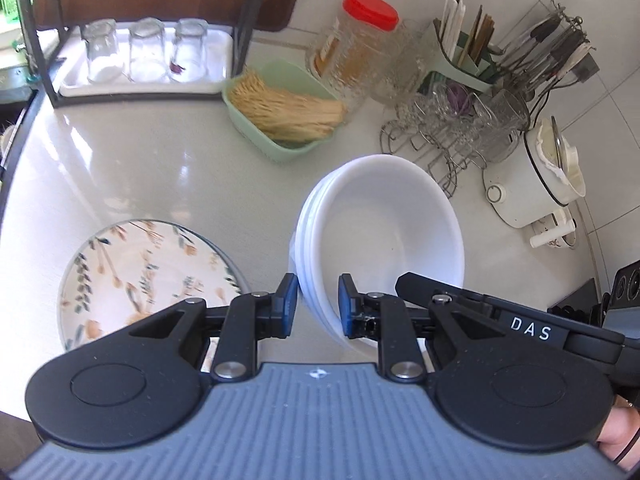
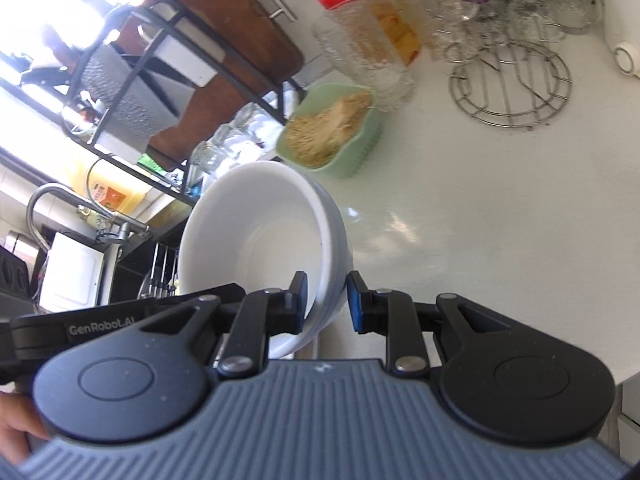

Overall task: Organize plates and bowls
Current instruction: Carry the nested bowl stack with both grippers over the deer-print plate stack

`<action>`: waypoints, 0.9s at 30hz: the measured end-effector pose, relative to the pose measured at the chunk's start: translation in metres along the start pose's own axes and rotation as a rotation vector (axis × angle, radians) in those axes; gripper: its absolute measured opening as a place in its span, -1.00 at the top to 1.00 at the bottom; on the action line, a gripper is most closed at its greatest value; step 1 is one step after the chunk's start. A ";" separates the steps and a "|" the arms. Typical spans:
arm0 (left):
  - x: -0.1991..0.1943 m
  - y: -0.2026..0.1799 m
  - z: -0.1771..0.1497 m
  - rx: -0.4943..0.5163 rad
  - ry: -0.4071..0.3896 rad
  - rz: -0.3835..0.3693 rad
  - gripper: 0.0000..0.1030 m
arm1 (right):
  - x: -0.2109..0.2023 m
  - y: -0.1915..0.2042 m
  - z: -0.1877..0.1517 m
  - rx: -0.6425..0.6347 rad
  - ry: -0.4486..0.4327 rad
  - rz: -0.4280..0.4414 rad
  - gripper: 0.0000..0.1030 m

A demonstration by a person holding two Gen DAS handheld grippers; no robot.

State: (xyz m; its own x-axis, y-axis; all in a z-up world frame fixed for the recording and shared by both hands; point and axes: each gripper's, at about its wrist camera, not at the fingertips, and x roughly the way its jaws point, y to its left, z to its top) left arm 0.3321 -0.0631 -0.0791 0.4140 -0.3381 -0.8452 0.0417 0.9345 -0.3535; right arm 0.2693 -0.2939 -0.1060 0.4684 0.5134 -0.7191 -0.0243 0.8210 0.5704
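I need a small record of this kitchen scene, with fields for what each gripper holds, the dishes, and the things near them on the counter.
left gripper: jaws closed on one side of the rim of the stack of white bowls
right gripper: jaws closed on the opposite rim of the same stack
bowl stack: tilted, seemingly lifted off the white counter
round floral-patterned plate: flat on the counter, beside the stack
pale green plastic basket: holds a bundle of beige sticks, behind the bowls
clear jar with red lid: behind the basket
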 end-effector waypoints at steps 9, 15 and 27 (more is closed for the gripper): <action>-0.020 0.040 0.003 -0.029 -0.043 0.006 0.53 | 0.024 0.035 -0.004 -0.043 0.013 0.014 0.52; -0.032 0.072 0.000 -0.049 -0.067 0.020 0.53 | 0.044 0.065 -0.011 -0.078 0.017 0.017 0.53; -0.014 0.133 -0.010 0.026 -0.021 0.065 0.53 | 0.096 0.102 -0.042 -0.126 0.028 -0.077 0.52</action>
State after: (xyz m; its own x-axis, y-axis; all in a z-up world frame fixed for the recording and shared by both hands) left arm 0.3228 0.0651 -0.1183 0.4354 -0.2747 -0.8573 0.0378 0.9570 -0.2875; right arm 0.2746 -0.1504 -0.1334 0.4487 0.4527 -0.7706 -0.1007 0.8823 0.4597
